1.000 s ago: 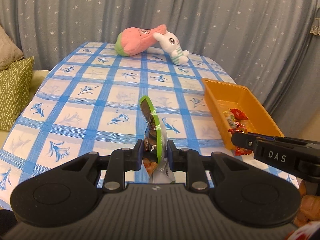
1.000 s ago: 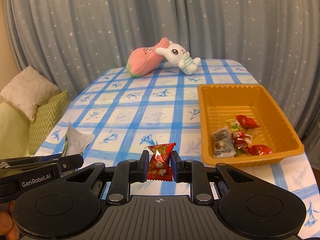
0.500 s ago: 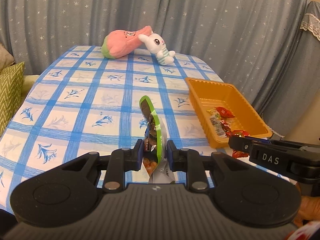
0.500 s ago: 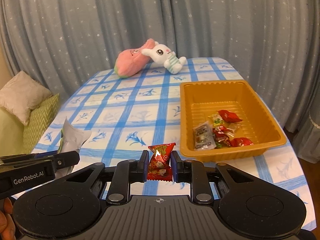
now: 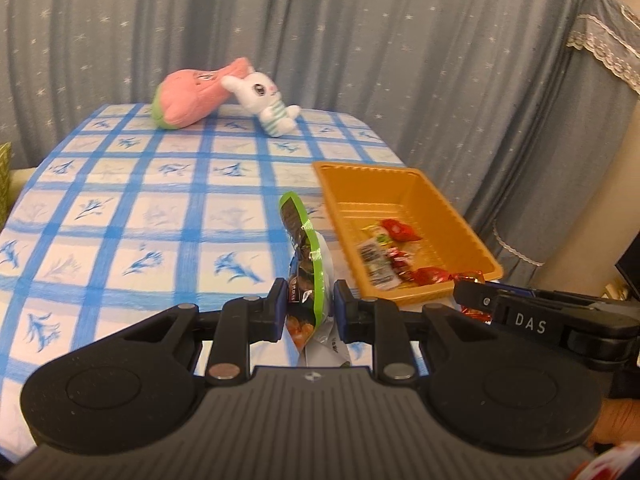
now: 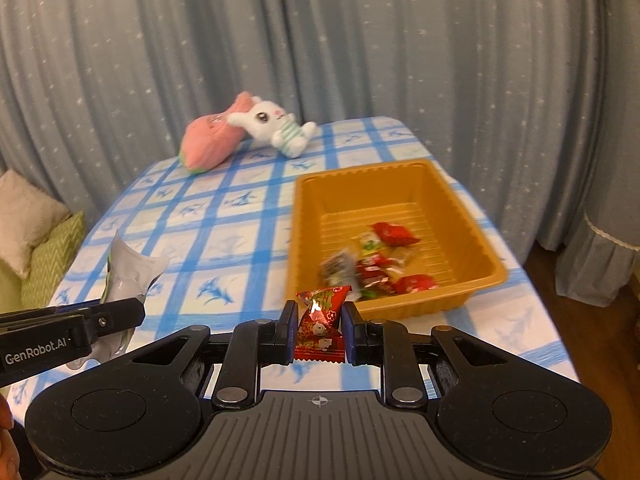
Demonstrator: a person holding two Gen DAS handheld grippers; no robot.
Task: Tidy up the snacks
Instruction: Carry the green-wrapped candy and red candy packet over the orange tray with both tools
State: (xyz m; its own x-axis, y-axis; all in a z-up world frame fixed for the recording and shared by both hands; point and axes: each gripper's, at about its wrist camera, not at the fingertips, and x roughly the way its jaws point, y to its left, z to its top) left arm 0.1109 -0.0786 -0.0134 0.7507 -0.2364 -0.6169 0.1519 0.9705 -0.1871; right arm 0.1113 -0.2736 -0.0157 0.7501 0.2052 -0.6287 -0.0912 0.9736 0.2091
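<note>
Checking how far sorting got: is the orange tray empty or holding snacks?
Holding snacks: several wrapped snacks lie in the orange tray, mostly toward its near end.

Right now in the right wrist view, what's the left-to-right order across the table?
Left gripper with its silver pouch → pink plush → white bunny plush → red candy in the right gripper → orange tray.

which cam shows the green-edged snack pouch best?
Left wrist: the green-edged pouch sits centre frame, clamped between the left gripper fingers, printed side visible. Right wrist catches only its pale back at the left edge, partly hidden by the gripper.
</note>
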